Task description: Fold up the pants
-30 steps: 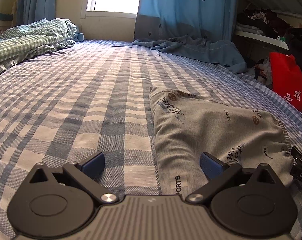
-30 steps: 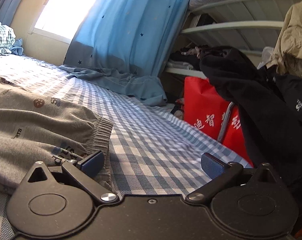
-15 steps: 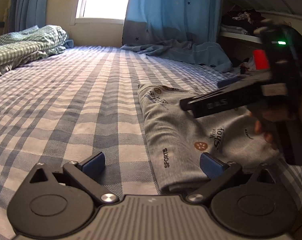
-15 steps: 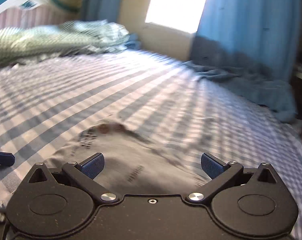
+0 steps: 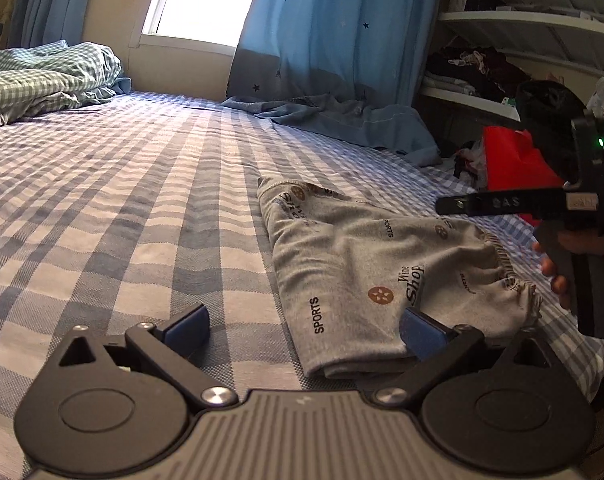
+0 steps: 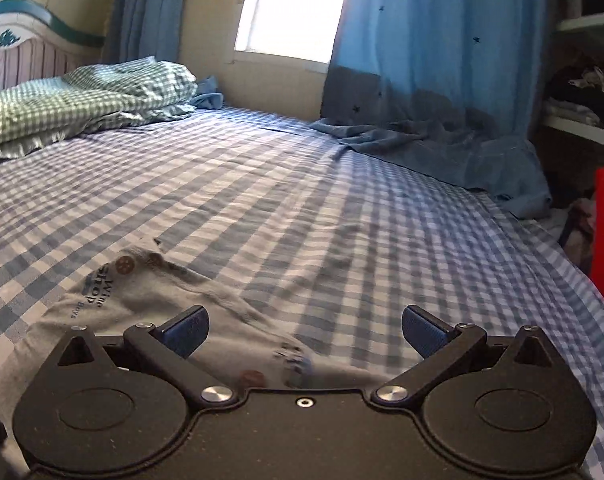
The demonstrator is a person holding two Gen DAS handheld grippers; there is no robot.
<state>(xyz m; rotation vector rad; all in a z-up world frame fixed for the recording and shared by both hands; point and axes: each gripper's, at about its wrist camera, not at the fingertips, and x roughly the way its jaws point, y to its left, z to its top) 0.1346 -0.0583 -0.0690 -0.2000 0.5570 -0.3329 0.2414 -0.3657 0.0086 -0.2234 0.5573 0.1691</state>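
The grey printed pants (image 5: 366, 272) lie folded into a compact stack on the blue checked bed (image 5: 141, 208). My left gripper (image 5: 304, 326) is open and empty, low over the bed at the near left corner of the stack, its right finger just above the cloth. My right gripper (image 6: 304, 326) is open and empty, hovering over the pants (image 6: 141, 300). In the left wrist view the right gripper (image 5: 458, 204) shows from the side, held by a hand above the waistband end (image 5: 514, 276).
A bunched green checked quilt (image 5: 41, 76) lies at the far left of the bed. A blue curtain (image 5: 342, 52) hangs down onto the far edge. Shelves with clothes (image 5: 482, 76) and a red bag (image 5: 514, 160) stand past the bed's right edge.
The right gripper swung from the waistband, facing the red bag, up over the pants to face the window. The left gripper shifted slightly. Both stayed open.
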